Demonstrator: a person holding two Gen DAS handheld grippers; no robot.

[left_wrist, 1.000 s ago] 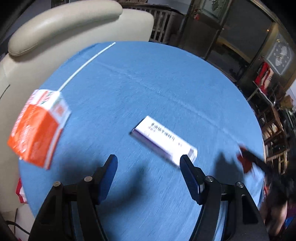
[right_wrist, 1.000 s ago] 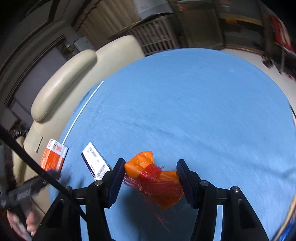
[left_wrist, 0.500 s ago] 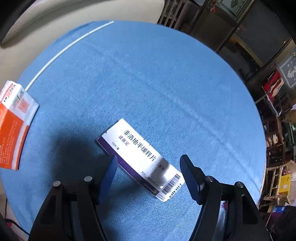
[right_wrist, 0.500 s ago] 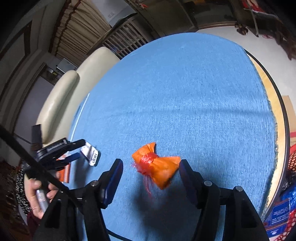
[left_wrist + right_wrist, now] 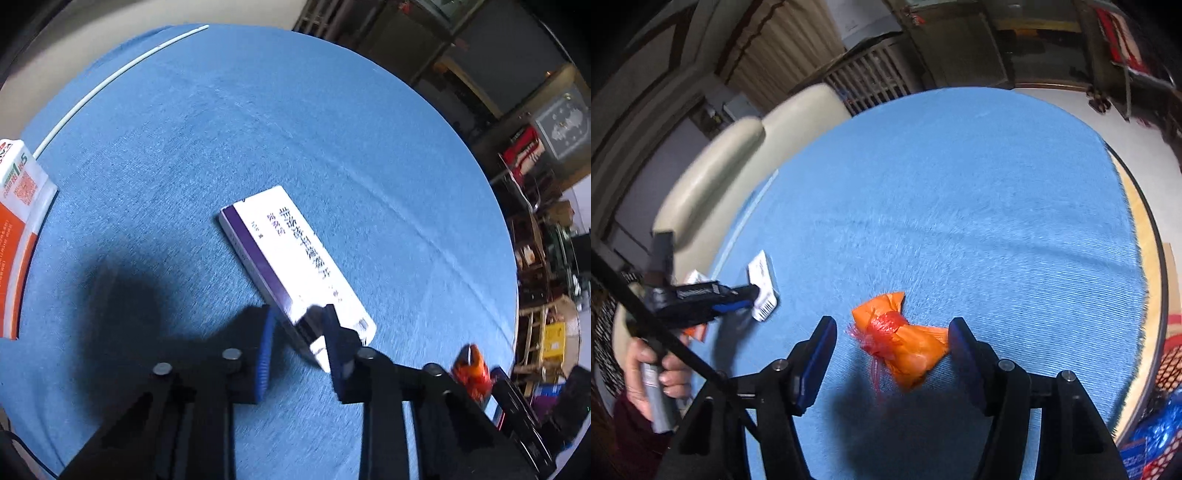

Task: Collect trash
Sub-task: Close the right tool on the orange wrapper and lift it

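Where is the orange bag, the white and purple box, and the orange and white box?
Crumpled orange plastic bag [image 5: 908, 350]: right wrist view, on its bulging body.
Flat white and purple cardboard box [image 5: 291, 251]: left wrist view, on its white top face.
Orange and white cardboard box [image 5: 16, 221]: left wrist view, on its top face.

Bright overhead light, hard shadows, motion blur, fisheye-warped edges.

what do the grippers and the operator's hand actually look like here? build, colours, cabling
Both grippers are matte black linkage frames with round silver pivot bolts and flat blue ribbed pads. Left gripper and right gripper look identical. A bare hand wraps a grey cylindrical handle, dark maroon sleeve behind it. A thin black cable crosses the right view's lower left.
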